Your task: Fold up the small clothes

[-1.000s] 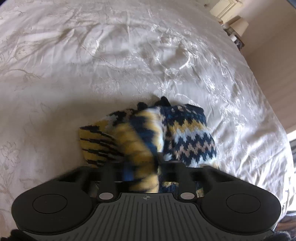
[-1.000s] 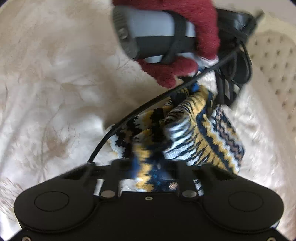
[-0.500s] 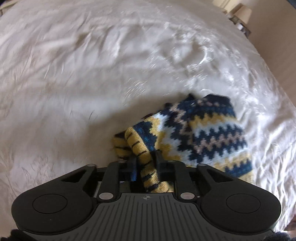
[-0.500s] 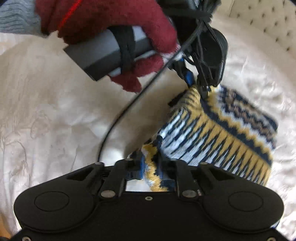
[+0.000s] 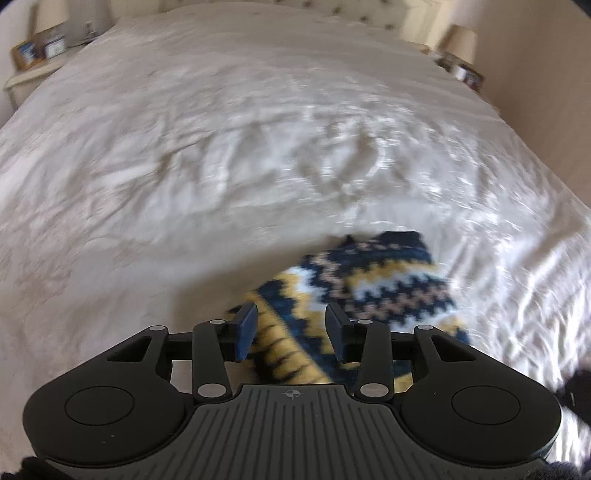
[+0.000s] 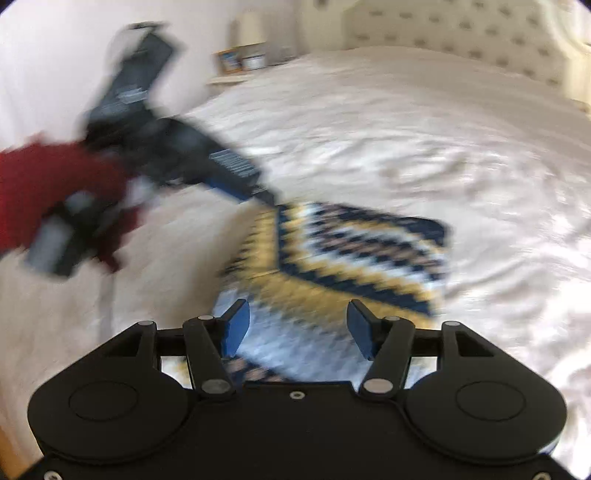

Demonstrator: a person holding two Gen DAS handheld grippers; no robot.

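Two grippers: I read both with fingers spread and nothing held between them.
Left gripper (image 5: 290,330): fingers wide apart; I see the knit cloth under and beyond the gap, and neither blue pad pinches it.
Left pads (image 5: 246,330): blue, standing clear on either side of the yellow-striped edge of the cloth.
Right gripper (image 6: 299,330): fingers wide apart, wider than the left pair; the cloth lies below the gap.
Right pads (image 6: 235,330): blue, with no fabric caught on them that I can make out.
Knit cloth (image 6: 354,247): navy, yellow, white and tan zigzag pattern; it lies on the bedspread, in front of both grippers, looking flat. Whether its layers are doubled over I cannot tell, because both views are blurred.
Cloth in left view (image 5: 373,280): sits right of centre, near the bottom, with its dark navy edge farthest from my camera.
Left gripper in right view (image 6: 236,177): blurred, its tip just at the far left corner of the cloth; I cannot tell whether it touches.
Left hand (image 6: 55,192): in a dark red glove, wrapped around the grey handle.
Bedspread (image 5: 221,147): cream, shiny, wrinkled, covering the whole bed.
Headboard (image 6: 461,33): pale, buttoned, at the far end.
Bedside table (image 6: 240,59): carries a lamp and small framed items.
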